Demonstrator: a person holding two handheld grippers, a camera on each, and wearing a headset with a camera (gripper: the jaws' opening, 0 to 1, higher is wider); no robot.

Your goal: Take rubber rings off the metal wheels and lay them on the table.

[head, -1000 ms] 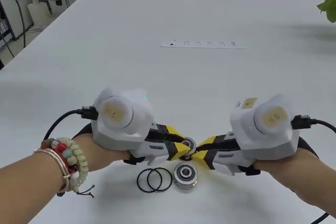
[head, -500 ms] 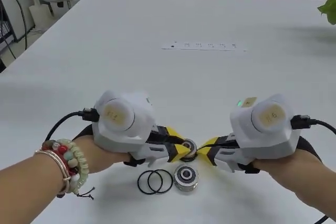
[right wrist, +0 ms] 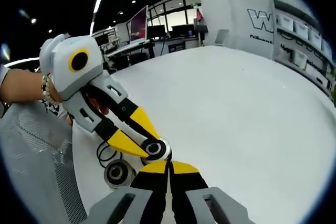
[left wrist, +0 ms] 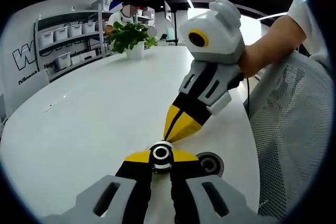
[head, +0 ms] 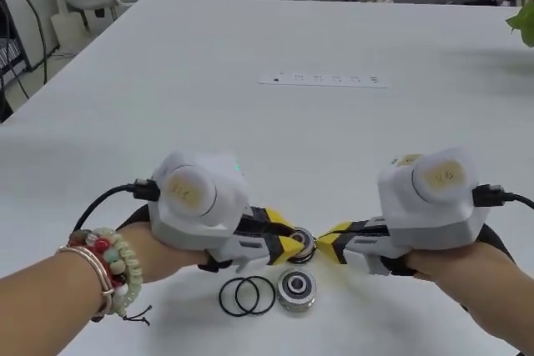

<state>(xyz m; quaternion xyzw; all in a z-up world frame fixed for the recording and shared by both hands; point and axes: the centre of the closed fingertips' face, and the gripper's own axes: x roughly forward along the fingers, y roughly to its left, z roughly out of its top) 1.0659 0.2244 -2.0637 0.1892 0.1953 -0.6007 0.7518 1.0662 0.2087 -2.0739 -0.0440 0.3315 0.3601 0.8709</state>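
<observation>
The left tongs (left wrist: 161, 156) are clamping a metal wheel (left wrist: 161, 152) by its rim, just above the tabletop (head: 250, 122); the right tongs (right wrist: 168, 167), pinched narrow, are pointing tip-first at that wheel, directly ahead.

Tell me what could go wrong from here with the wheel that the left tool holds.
The left tool pinches the wheel only at its tips; a pull by the shut right tool may pop it out. A dropped wheel could hit the second wheel and two loose rings nearby.
</observation>
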